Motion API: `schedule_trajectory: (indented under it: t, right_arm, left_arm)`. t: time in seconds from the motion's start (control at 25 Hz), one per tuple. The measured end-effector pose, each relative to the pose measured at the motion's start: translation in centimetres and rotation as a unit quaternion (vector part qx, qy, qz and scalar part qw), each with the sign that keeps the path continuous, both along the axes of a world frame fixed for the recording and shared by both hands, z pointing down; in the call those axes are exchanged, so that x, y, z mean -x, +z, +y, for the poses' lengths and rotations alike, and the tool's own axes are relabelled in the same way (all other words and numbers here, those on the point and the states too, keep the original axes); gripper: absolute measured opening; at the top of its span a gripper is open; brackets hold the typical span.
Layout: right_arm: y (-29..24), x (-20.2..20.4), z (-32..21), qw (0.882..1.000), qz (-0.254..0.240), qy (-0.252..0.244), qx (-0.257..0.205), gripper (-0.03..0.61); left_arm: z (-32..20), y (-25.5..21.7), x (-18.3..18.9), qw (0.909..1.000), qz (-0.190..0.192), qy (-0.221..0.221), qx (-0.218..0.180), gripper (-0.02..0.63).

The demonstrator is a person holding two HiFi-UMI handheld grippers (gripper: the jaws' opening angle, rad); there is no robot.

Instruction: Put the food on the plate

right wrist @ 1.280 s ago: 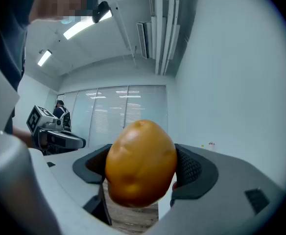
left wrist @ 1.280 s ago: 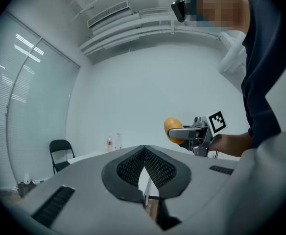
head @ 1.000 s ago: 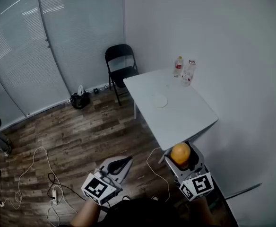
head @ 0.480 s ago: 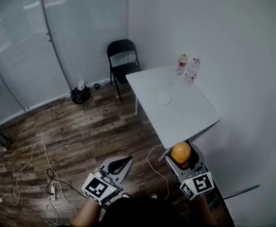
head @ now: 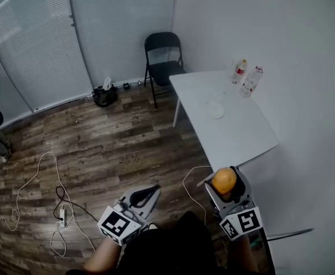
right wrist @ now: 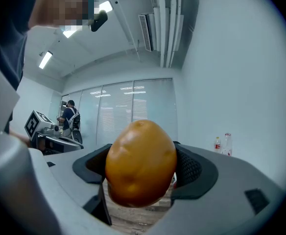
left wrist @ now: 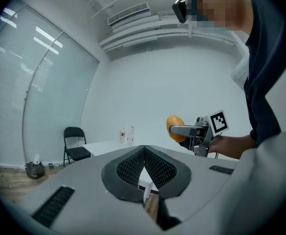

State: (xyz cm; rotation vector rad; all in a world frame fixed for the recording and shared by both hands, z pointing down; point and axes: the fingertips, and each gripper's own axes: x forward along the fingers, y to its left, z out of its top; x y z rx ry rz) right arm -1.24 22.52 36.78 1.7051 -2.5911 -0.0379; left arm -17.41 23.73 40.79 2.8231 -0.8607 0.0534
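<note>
My right gripper point(head: 225, 182) is shut on an orange-brown potato point(head: 224, 180), held low near the front end of the white table point(head: 236, 136). In the right gripper view the potato point(right wrist: 140, 163) fills the space between the black pads. A small white plate point(head: 215, 110) lies far off on the table's middle. My left gripper point(head: 146, 195) hangs over the wooden floor, jaws shut with nothing between them; its pads point(left wrist: 144, 168) meet in the left gripper view, where the potato point(left wrist: 175, 128) shows at the right.
Two plastic bottles point(head: 247, 79) stand at the table's far right corner. A black folding chair point(head: 163, 56) sits past the table's far end. Cables and a power strip point(head: 61, 214) lie on the wooden floor at the left. A dark bag point(head: 105, 95) rests by the glass wall.
The view has shifted, so the table and chair sit further right and higher in the picture. Both grippers keep their places and the potato stays gripped.
</note>
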Motion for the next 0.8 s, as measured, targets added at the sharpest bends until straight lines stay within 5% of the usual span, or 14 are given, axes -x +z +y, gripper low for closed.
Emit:
schedule_trajectory:
  t: [0.28, 0.8]
  right_arm:
    - [0.1, 2.5, -3.3, 1.000, 0.002, -0.022, 0.003, 0.379]
    - [-0.4, -1.9, -15.2, 0.999, -0.037, -0.037, -0.014, 0.379]
  left_arm:
    - [-2.8, 0.4, 2.1, 0.9999, 0.004, -0.014, -0.003, 0.020]
    - [-13.5, -0.2, -1.5, 0.9992, -0.015, -0.036, -0.005, 0.020]
